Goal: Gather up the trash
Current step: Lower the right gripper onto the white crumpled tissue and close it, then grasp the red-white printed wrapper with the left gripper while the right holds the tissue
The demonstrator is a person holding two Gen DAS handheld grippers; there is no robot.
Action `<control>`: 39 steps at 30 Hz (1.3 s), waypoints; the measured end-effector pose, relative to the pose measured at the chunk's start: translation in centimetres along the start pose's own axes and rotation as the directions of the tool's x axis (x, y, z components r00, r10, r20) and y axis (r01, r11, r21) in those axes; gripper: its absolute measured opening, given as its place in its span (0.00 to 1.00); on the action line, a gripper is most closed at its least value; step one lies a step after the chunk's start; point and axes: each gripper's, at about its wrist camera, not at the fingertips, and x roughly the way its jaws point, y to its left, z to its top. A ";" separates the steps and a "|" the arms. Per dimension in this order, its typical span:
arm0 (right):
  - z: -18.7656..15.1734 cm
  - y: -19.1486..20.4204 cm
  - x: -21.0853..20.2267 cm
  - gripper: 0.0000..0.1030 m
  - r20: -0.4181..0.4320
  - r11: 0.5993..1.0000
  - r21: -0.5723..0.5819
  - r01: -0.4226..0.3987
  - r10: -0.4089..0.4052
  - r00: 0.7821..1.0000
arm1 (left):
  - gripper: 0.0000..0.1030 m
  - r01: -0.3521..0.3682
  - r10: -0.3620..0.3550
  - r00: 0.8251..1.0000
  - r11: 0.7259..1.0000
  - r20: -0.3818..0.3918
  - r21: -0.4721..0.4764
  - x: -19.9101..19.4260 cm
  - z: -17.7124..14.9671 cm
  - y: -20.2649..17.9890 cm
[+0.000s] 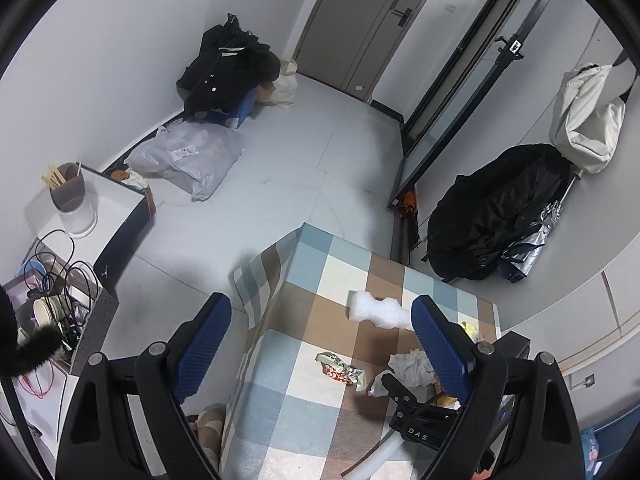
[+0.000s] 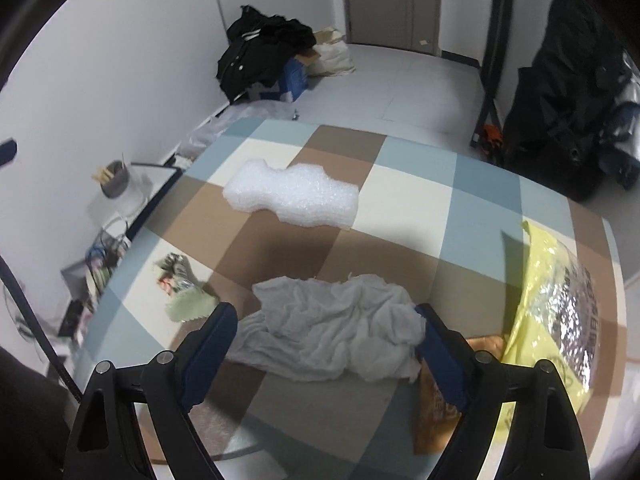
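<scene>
Collection not yet started — all visible trash is on the table, both grippers empty.

The right gripper [image 2: 324, 320] hangs low over the crumpled grey tissue [image 2: 332, 328] at the near middle of the checked table [image 2: 480, 184], jaws apart on either side of it, not yet pressing. The left gripper [image 1: 320, 340] is off the table's left edge, jaws wide apart, holding nothing. Left to collect: the white foam piece [image 2: 292, 196] towards the far edge, the snack wrapper [image 2: 180, 284] by the left edge, the yellow bag [image 2: 560, 304] at the right edge. No bin is visible.
</scene>
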 end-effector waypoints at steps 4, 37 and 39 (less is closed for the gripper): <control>-0.2 0.2 0.2 0.74 -0.007 0.999 -0.045 -0.005 0.005 1.000 | 0.87 -0.007 0.007 1.000 1.000 0.000 -0.013 0.1 0.2 0.3; -2.8 -4.4 -10.0 0.10 0.166 0.990 0.012 -0.143 0.139 0.976 | 0.85 -0.131 0.183 0.927 0.976 -0.327 0.174 9.6 -4.2 -3.4; -3.3 -4.9 -10.6 0.10 0.172 0.989 0.033 -0.146 0.139 0.975 | 0.85 -0.149 0.208 0.920 0.970 -0.333 0.194 10.0 -4.7 -3.7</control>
